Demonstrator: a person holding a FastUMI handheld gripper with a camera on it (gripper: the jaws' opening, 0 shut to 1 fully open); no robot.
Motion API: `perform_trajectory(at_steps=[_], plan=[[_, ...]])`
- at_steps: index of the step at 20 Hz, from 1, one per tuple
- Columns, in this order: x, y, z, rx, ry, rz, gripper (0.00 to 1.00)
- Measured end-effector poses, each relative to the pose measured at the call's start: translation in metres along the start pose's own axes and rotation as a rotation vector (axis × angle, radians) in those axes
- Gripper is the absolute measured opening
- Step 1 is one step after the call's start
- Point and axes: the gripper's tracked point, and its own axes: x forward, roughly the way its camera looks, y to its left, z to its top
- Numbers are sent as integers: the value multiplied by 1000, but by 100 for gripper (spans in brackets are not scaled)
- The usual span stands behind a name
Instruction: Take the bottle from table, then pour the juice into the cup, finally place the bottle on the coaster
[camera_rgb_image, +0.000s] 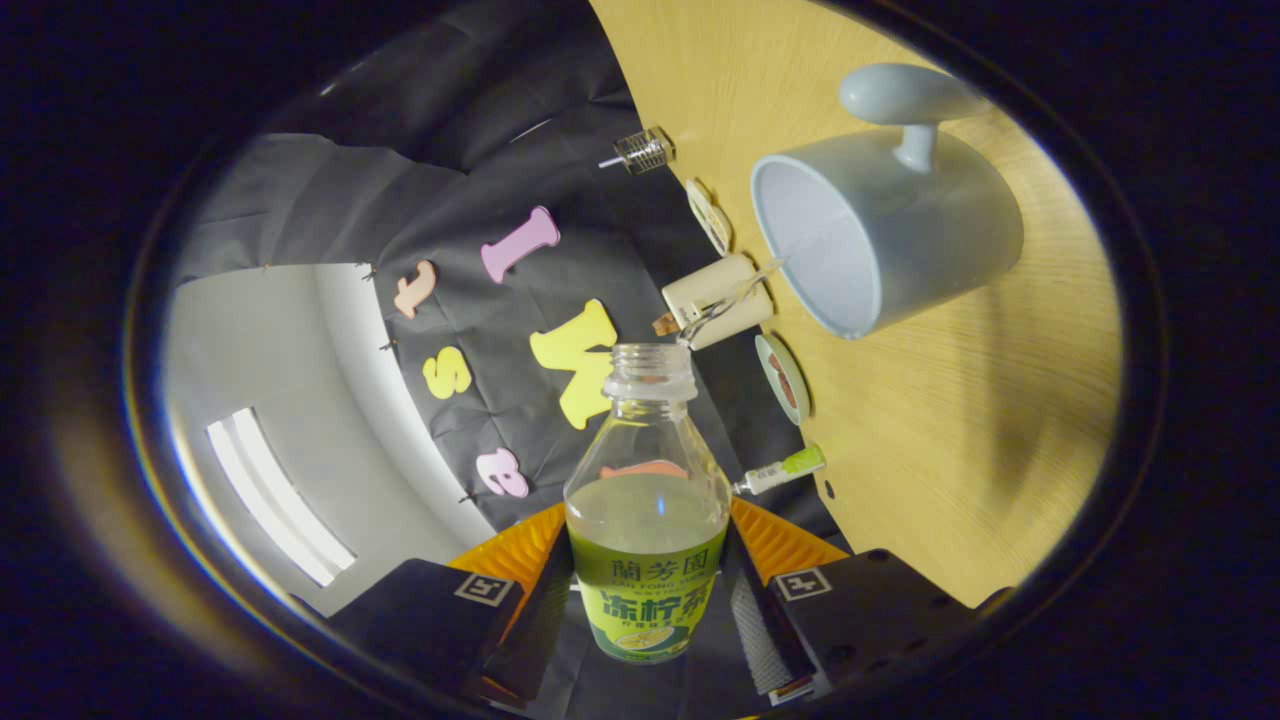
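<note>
The gripper (648, 600) is clamped on an uncapped juice bottle (647, 520), both fingers pressing its labelled sides, liquid partway up inside. Beyond its open mouth, a cream cylinder (715, 298) and a round coaster (782, 378) sit on the wooden table (950, 430). Further right, a pale blue cup (885, 225) faces the bottle, handle outward.

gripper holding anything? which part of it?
Yes: the gripper is shut on the uncapped juice bottle, both fingers pressing its lower, labelled body.

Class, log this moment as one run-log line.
stage: pouring | hand-held gripper: shut on bottle, uncapped, tilted toward cup | juice in bottle, no stream visible | cup on table
</note>
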Motion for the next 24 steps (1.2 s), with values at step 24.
perform_trajectory(at_steps=[24], plan=[[4,27,4,293,-18,90,79]])
